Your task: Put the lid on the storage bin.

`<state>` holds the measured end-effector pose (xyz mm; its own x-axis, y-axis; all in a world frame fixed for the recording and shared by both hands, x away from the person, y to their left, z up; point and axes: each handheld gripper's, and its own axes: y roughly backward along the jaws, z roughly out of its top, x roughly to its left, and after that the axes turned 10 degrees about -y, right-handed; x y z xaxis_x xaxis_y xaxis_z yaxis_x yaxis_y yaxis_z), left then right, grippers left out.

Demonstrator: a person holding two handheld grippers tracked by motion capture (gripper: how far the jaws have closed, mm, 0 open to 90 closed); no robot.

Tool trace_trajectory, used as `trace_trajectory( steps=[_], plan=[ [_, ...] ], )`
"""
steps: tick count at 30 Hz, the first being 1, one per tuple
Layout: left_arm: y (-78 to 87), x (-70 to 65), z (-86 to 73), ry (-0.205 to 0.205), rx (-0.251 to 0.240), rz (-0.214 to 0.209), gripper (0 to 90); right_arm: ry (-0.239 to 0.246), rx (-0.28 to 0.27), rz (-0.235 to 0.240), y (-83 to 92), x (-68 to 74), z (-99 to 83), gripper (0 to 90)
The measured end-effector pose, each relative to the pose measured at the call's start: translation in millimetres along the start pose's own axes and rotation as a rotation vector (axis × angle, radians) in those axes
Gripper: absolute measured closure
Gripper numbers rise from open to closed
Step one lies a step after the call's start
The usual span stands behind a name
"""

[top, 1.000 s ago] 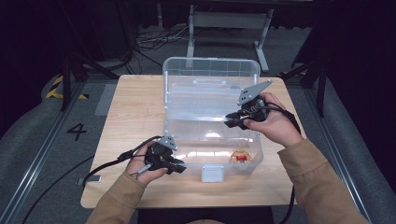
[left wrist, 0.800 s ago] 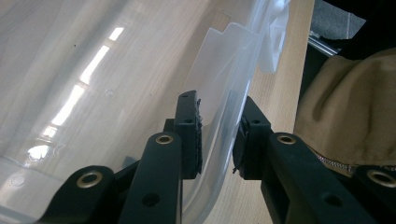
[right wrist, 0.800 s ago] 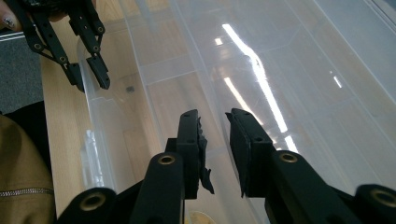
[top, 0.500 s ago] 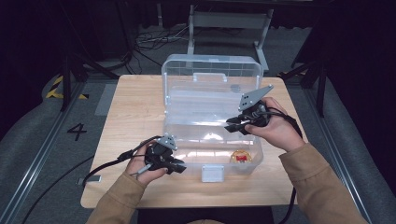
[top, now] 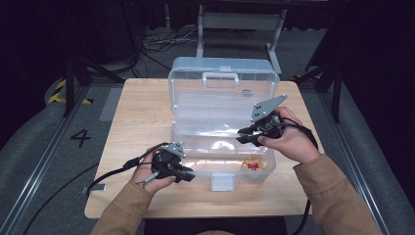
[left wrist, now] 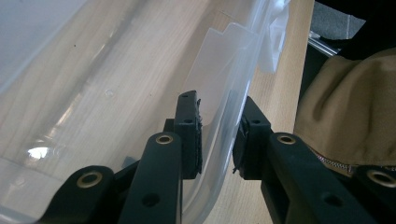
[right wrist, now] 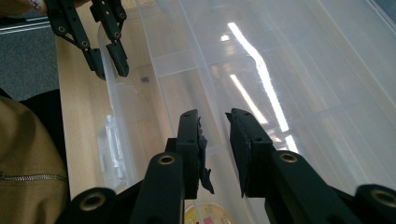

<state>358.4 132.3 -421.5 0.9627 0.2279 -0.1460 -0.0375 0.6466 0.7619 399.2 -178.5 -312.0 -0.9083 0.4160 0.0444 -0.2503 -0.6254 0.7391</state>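
Observation:
A clear plastic box (top: pixel 195 142) stands on the wooden table (top: pixel 142 112) with its lid (top: pixel 222 90) raised at the back. My left gripper (top: pixel 188 174) is at the box's front left corner. Its jaws straddle the front wall (left wrist: pixel 219 107) with a gap on each side, so the left gripper (left wrist: pixel 218 140) is open. My right gripper (top: pixel 243 136) hovers over the right half of the box. The right gripper (right wrist: pixel 215 140) is open with nothing between its pads. A small orange and red object (top: pixel 251 165) lies inside the box at the front right, below the right gripper.
A white latch (top: pixel 221 181) hangs at the middle of the box's front wall. The left gripper's cable (top: pixel 112 171) trails left off the table. Metal frame legs (top: pixel 240 22) stand beyond the table's far edge. Bare wood lies to the left of the box.
The right gripper has shifted slightly toward the near side over the box. The left gripper has stayed at the front wall.

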Motion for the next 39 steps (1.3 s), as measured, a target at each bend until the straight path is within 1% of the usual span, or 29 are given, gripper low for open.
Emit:
trace_trajectory(
  steps=[4,18,24,29,34,36,39],
  plan=[
    [0.0,0.0,0.0,0.000,0.000,0.000,74.7,-0.001,0.003,0.002,-0.2,1.6,-1.1,74.3],
    [0.1,0.4,0.0,-0.007,0.000,0.000,74.6,0.031,0.040,0.005,-3.0,10.5,-3.9,74.4],
    [0.2,0.0,-0.1,-0.004,0.000,-0.003,74.7,0.036,0.046,0.015,-4.5,13.2,-7.2,74.3],
    [0.1,0.0,-0.3,-0.008,-0.003,-0.002,74.7,0.031,0.047,0.016,-4.8,15.3,-9.5,73.8],
    [0.2,-0.4,-0.7,-0.012,-0.006,0.003,74.7,0.029,0.038,0.016,-4.9,15.9,-11.4,72.5],
    [0.4,-0.9,-0.9,-0.014,-0.007,0.008,74.5,0.028,0.038,0.019,-4.8,16.1,-11.6,70.6],
    [0.0,-2.0,-1.5,-0.026,-0.017,0.022,74.1,0.032,0.041,0.021,-4.7,16.7,-11.9,70.3]
  ],
)
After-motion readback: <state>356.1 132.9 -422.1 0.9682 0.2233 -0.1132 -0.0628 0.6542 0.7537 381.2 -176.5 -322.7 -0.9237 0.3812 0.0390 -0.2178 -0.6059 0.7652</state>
